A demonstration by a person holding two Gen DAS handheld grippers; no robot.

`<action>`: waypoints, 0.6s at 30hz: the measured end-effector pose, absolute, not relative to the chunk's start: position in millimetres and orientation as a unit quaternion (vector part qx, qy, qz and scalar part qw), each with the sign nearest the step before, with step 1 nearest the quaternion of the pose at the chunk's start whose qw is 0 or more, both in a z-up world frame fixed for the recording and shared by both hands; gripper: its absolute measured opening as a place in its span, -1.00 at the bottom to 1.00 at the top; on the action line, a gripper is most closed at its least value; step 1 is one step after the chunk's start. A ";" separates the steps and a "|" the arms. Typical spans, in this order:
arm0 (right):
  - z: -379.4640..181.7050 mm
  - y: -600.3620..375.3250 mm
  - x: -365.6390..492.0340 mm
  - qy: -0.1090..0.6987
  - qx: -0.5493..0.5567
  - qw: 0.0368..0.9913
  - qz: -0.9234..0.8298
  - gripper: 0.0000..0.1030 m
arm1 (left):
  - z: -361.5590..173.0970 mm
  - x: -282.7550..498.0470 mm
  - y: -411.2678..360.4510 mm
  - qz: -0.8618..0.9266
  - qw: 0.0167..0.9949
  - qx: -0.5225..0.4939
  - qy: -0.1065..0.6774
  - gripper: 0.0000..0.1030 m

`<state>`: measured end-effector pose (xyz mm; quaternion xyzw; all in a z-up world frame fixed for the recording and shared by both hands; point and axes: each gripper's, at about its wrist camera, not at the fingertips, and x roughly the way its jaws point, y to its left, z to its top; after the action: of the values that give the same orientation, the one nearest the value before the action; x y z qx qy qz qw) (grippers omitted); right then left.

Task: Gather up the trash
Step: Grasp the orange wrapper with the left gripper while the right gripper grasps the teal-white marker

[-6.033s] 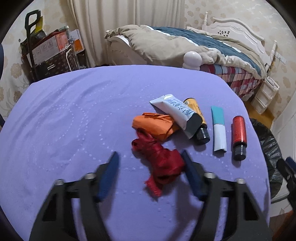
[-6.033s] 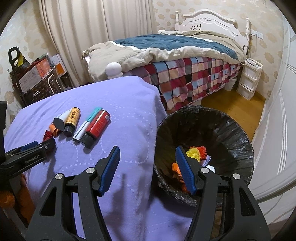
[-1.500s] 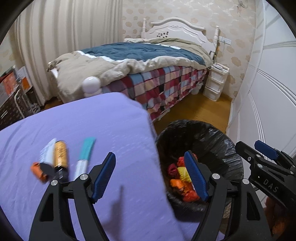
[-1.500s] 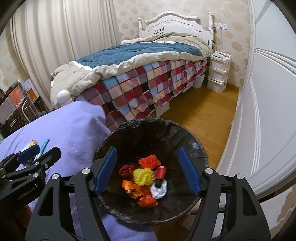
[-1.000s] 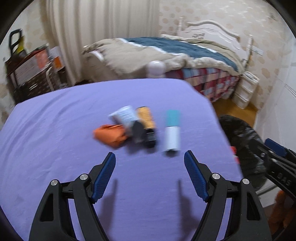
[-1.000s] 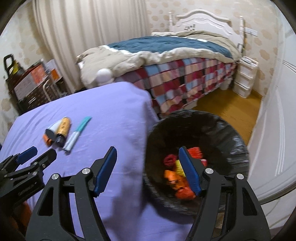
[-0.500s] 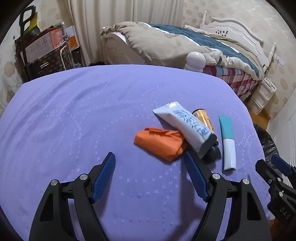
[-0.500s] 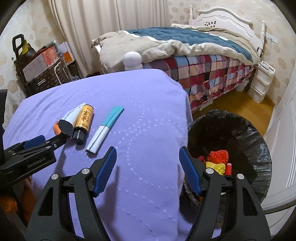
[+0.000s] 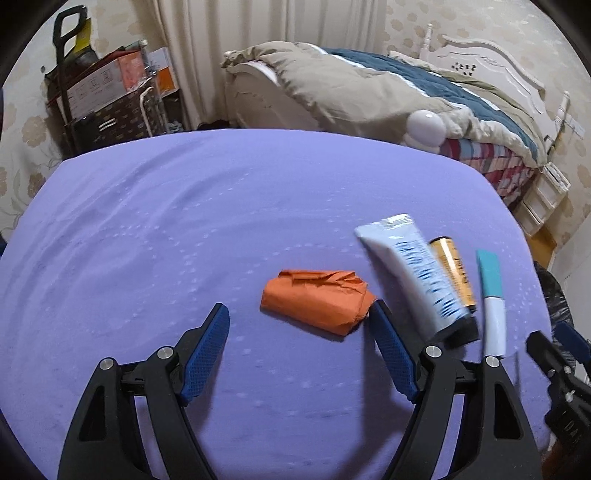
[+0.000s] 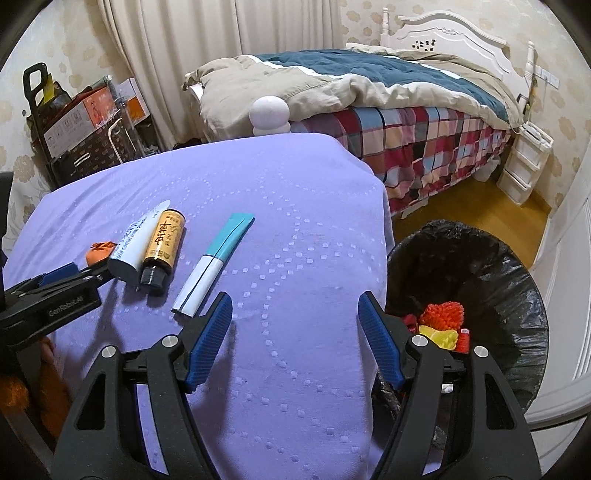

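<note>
Ahead of me a purple cloth covers the surface (image 10: 280,229). Beyond it stands a bed (image 10: 424,136) with a white carved headboard (image 10: 450,33), a blue and beige quilt and a checked blanket. Cream curtains (image 10: 207,40) hang behind, floral wallpaper (image 10: 557,96) covers the walls, white drawers (image 10: 524,162) sit on the wooden floor (image 10: 469,210), and a cart of boxes (image 10: 88,122) stands on the left.

Both tools (image 9: 299,345) (image 10: 295,332) have black frames, blue ribbed pads, silver screws.
</note>
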<state>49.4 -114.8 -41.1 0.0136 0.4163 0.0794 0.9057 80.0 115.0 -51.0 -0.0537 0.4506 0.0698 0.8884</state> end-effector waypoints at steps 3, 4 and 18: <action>-41.2 -114.9 49.7 0.416 0.011 0.906 0.079 0.35 | -50.4 76.2 124.6 0.077 0.888 -0.059 0.450 0.47; -41.0 -114.1 49.5 0.415 0.010 0.906 0.078 0.35 | -50.0 75.2 126.5 0.073 0.888 -0.064 0.449 0.47; -35.1 -103.2 52.3 0.409 0.000 0.909 0.084 0.35 | -49.5 85.7 132.4 0.055 0.891 -0.059 0.446 0.28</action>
<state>52.3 -103.2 -35.1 0.0002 0.4091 0.0838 0.9086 85.7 132.4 -49.5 -0.0593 0.4463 0.0552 0.8912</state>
